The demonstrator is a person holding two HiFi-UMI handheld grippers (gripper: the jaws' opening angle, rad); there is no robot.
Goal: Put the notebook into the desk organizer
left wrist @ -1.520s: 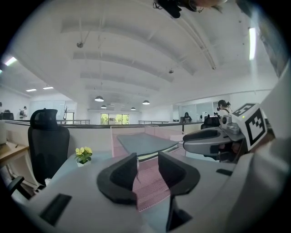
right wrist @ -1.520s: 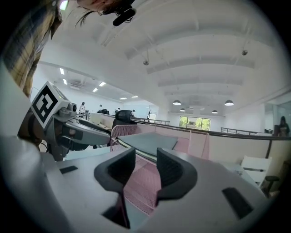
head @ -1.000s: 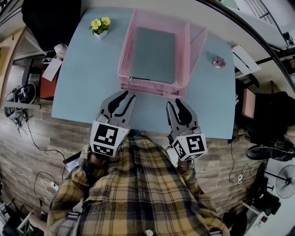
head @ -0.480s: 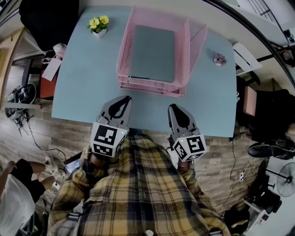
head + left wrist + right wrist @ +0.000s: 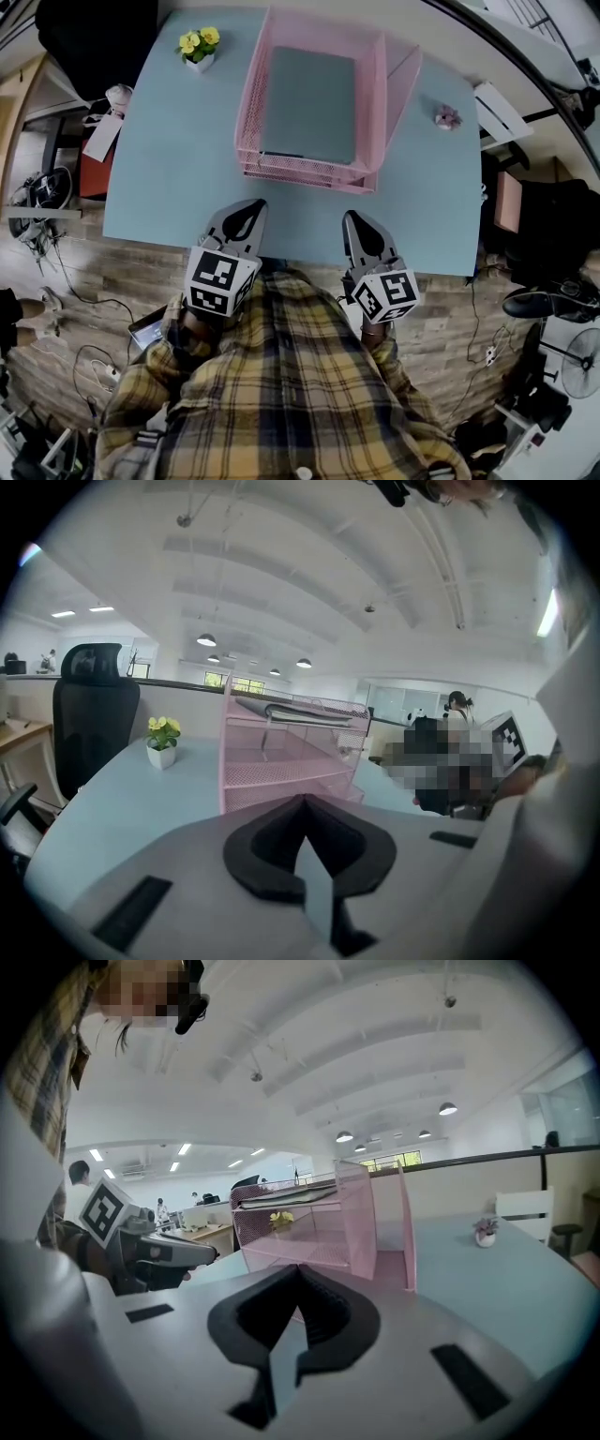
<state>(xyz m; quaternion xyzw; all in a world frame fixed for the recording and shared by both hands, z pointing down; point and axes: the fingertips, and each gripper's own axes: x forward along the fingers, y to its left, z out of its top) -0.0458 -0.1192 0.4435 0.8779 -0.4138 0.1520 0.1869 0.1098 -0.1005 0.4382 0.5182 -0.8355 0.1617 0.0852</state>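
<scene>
Evidently the grey notebook already lies flat in the pink desk organizer, on what looks to be its topmost mesh shelf, though the steep head view makes the tier hard to confirm. It appears thin, flat-covered and fairly stiff, likely light, with a smooth cover that could slide on the wire mesh. The soundest hold would be a pinch on its near short edge, which sits just behind the organizer's front lip. The left gripper and the right gripper hover at the near edge of the pale blue table, well apart from the organizer. The jaws of each have just been closing and are now clenched together with nothing between them. Open tabletop lies on both sides of the organizer, with a potted yellow flower far to the left and a small pink plant to the right, both well clear. The raised side walls limit sideways entry, so any approach would best come from the front.
</scene>
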